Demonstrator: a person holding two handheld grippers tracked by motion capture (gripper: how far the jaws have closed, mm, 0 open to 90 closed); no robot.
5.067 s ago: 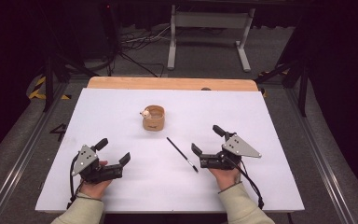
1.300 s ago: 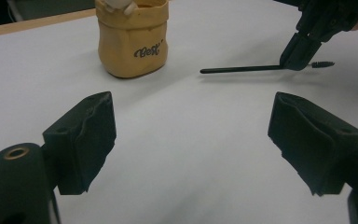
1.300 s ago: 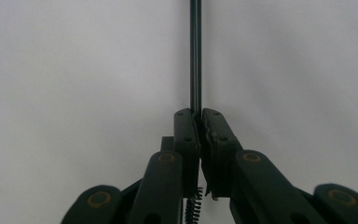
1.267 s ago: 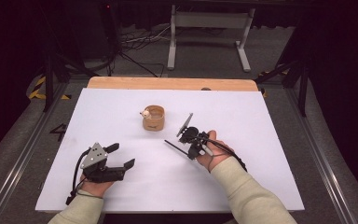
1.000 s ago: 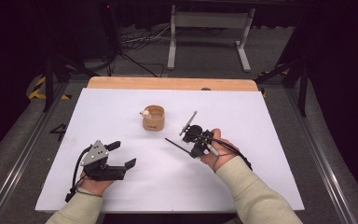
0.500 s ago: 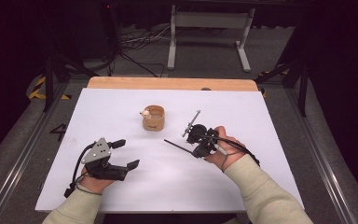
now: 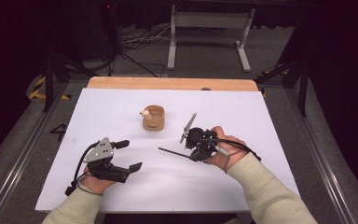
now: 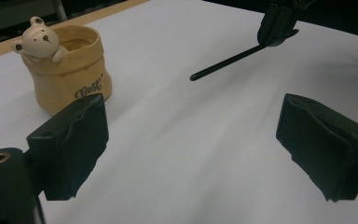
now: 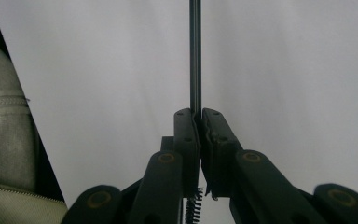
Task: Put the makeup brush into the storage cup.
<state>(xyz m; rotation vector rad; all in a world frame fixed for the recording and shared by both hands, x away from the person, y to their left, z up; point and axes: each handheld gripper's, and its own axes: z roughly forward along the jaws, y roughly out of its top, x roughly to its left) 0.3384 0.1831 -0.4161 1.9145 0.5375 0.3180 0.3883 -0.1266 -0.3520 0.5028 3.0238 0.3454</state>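
The thin, light, stiff pen (image 9: 195, 56) sticks out ahead of the right gripper (image 7: 199, 148), jaws clamped on its end; it could pivot. The left gripper (image 7: 123, 156) gapes empty.

A thin black brush (image 7: 172, 152) is held nearly level, just above the white table (image 7: 270, 121).

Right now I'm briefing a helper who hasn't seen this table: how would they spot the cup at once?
Start from the white table and look to the middle of its far half, short of the wooden edge. There stands the small tan cup, shaped like a sack. A little bear head peeks over its rim, unlike the thin black stick nearby.
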